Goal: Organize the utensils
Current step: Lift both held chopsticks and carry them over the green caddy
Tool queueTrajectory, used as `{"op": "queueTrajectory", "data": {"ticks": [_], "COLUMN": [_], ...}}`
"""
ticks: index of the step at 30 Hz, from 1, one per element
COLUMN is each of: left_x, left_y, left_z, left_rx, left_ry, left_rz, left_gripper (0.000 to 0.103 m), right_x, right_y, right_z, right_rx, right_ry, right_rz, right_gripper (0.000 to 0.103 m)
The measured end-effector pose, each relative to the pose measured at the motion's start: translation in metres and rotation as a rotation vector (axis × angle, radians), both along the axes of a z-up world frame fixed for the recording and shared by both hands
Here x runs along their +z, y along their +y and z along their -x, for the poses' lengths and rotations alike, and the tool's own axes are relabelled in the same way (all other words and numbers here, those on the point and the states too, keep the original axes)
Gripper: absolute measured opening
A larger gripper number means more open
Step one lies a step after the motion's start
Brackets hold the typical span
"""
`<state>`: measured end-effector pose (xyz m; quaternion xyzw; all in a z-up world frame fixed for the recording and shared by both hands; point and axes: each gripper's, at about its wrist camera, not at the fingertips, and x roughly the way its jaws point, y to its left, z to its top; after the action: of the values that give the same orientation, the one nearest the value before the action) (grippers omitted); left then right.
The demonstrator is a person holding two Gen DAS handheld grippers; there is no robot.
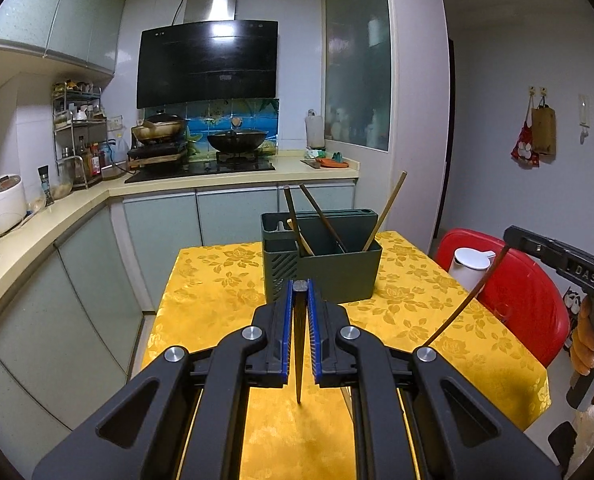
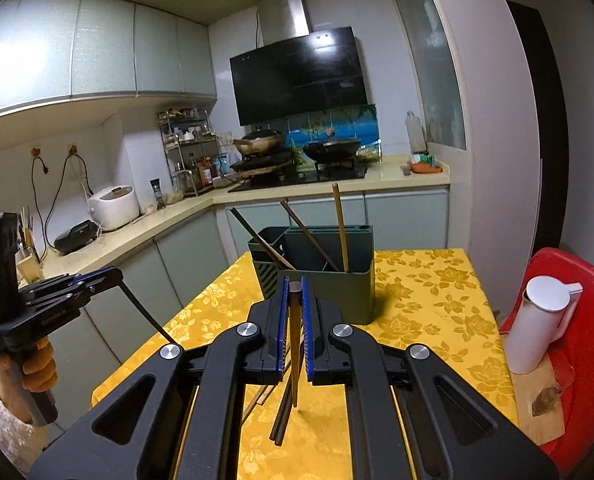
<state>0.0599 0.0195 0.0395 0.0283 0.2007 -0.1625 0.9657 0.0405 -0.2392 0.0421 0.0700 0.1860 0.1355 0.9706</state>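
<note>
A: Left wrist view, item by item?
B: Left gripper (image 1: 300,292), blue pads pinched on a dark chopstick (image 1: 299,344) that hangs tip-down above the table (image 1: 201,288) with its yellow floral cloth. Beyond it, a dark green utensil holder (image 1: 337,276) stands on the table, three chopsticks leaning in its compartments. At the right edge, the right gripper (image 1: 507,240), held in a hand (image 1: 585,344), is clamped on a light wooden chopstick (image 1: 469,296) slanting down to the left. A white kettle (image 1: 471,266) sits on a red chair (image 1: 529,304).

A: Right wrist view?
B: Right gripper (image 2: 296,288), pads pressed on the light wooden chopstick (image 2: 295,360), tip hanging over the table (image 2: 425,312). Loose chopsticks (image 2: 281,416) lie on the cloth beneath it. The utensil holder (image 2: 329,292) stands just ahead, three chopsticks upright or leaning inside. At left, the left gripper (image 2: 117,274), held in a hand (image 2: 37,364) with a fleecy white sleeve (image 2: 1,420), nips the dark chopstick (image 2: 147,312). White kettle (image 2: 537,328) at right.
</note>
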Motion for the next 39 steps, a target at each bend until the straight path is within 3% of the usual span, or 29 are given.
{"op": "queueTrajectory", "data": {"ticks": [14, 19, 30, 39], "left_x": [0.016, 0.026, 0.089, 0.133], "left_y": [-0.014, -0.025, -0.057, -0.079], "left_z": [-0.040, -0.060, -0.115, -0.161], "left_rx": [-0.036, -0.058, -0.092, -0.086], "left_ry": [0.041, 0.041, -0.001, -0.059], "left_rz": [-0.016, -0.026, -0.026, 0.010], "left_gripper": [0.007, 0.007, 0.007, 0.007], "right_x": [0.012, 0.028, 0.100, 0.122], "right_y": [-0.026, -0.033, -0.049, -0.048], "right_z": [-0.049, -0.067, -0.114, -0.157], "right_rx": [-0.058, -0.085, -0.141, -0.119], "right_ry": [0.056, 0.036, -0.070, -0.062], "right_rz": [0.012, 0.033, 0.074, 0.057], "right_gripper": [0.007, 0.007, 0.007, 0.007]}}
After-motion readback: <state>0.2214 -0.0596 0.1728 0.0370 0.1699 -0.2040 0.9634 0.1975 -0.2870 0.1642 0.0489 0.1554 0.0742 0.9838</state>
